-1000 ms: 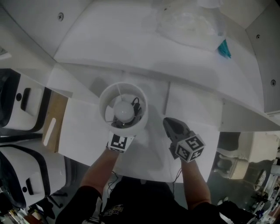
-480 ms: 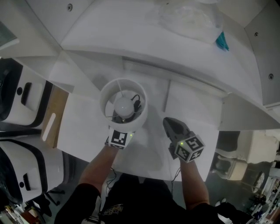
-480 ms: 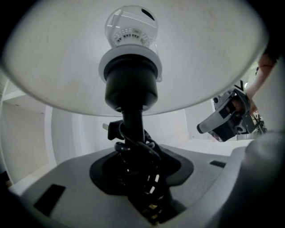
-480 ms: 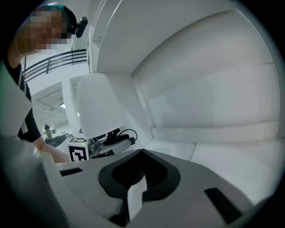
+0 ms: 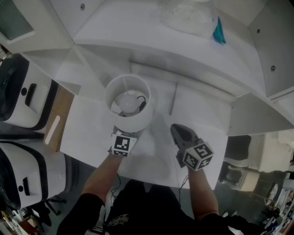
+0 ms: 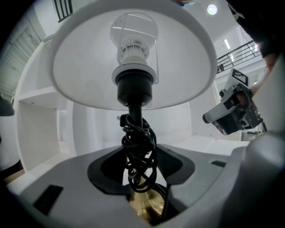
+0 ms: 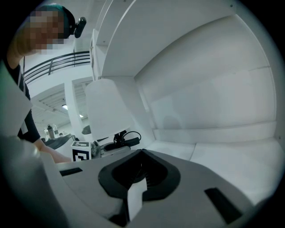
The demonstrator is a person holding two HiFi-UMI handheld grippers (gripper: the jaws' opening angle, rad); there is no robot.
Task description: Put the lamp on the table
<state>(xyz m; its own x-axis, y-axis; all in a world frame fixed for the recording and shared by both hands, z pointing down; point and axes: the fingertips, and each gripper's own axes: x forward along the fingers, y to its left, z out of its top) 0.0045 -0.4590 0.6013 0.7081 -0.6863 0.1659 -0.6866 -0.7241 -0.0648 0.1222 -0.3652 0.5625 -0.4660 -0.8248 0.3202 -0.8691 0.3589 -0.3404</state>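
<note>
Left gripper [image 5: 126, 134] lets go, lamp [image 5: 127, 98] looks settled on the table [image 5: 197, 110]!
Jaws just spread wide round the stiff, cord-wrapped stem [image 6: 135, 111], the best hold; bulb [image 6: 133, 33] fragile. Right gripper [image 5: 177, 131] closed, empty.

Looks like research lab or test hall, not home. White table [image 5: 202, 119] and shelf [image 5: 151, 41] above it are plain panels with screws [image 5: 273, 68] showing, like built mock-up of room corner. Beside it stand large white machines [image 5: 20, 98] with black trim. Gripper views show high hall behind: upper-level railing [image 7: 58, 60], ceiling lights [image 6: 212, 9]. Floor at lower right is crowded with equipment [image 5: 275, 197], too small to tell more
</note>
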